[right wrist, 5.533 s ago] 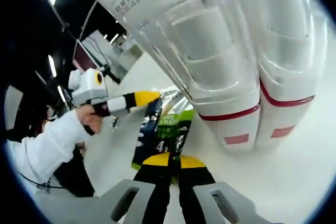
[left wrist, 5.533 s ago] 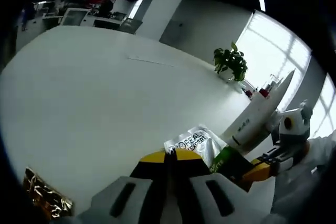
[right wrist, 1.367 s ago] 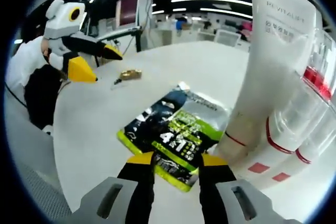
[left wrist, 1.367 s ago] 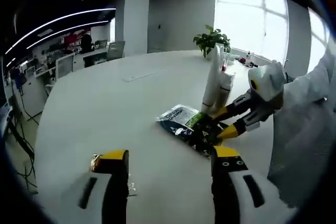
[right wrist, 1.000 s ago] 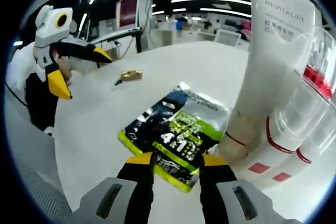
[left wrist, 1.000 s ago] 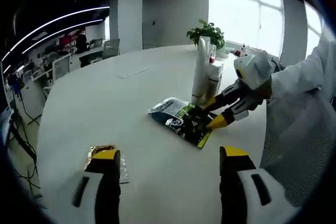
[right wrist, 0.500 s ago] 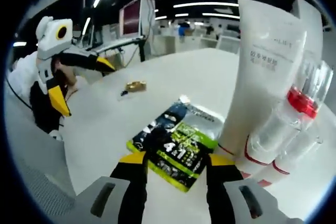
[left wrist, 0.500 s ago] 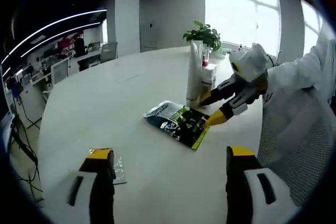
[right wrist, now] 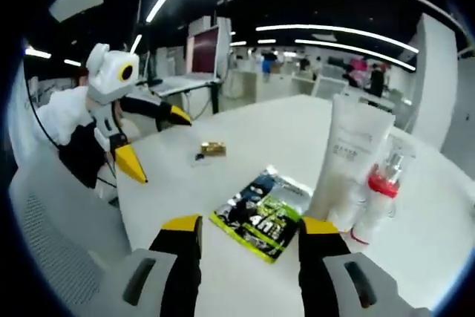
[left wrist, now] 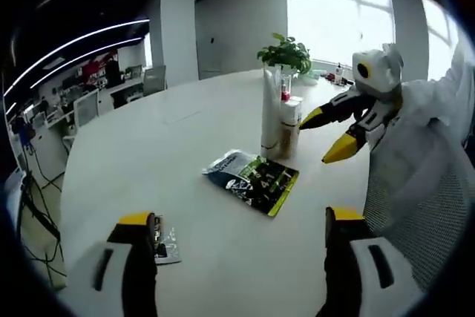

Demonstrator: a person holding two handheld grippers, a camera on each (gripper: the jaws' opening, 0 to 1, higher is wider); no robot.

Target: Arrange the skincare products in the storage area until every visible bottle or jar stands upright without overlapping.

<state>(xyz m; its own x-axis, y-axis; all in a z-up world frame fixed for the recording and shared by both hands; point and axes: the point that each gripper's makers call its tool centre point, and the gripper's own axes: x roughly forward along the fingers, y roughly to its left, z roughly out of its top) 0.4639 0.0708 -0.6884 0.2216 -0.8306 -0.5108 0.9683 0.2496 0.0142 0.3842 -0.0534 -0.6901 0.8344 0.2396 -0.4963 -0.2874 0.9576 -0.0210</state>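
Both hand-held grippers, left (left wrist: 234, 239) and right (right wrist: 249, 239), hang empty with jaws spread; the white tube (right wrist: 343, 161) and red-capped bottles (right wrist: 375, 206) stand upright together beside a flat sachet (right wrist: 261, 213) on the surface (left wrist: 148, 154).

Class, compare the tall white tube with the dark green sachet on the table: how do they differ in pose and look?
The white tube stands upright; the sachet lies flat. The tube is plain white with small lettering; the sachet is dark with bright green print. The tube stands against the red-collared bottles; the sachet lies beside that group. Both rest on the white table.

glossy foil sachet (left wrist: 251, 181), smooth matt table (left wrist: 148, 161)
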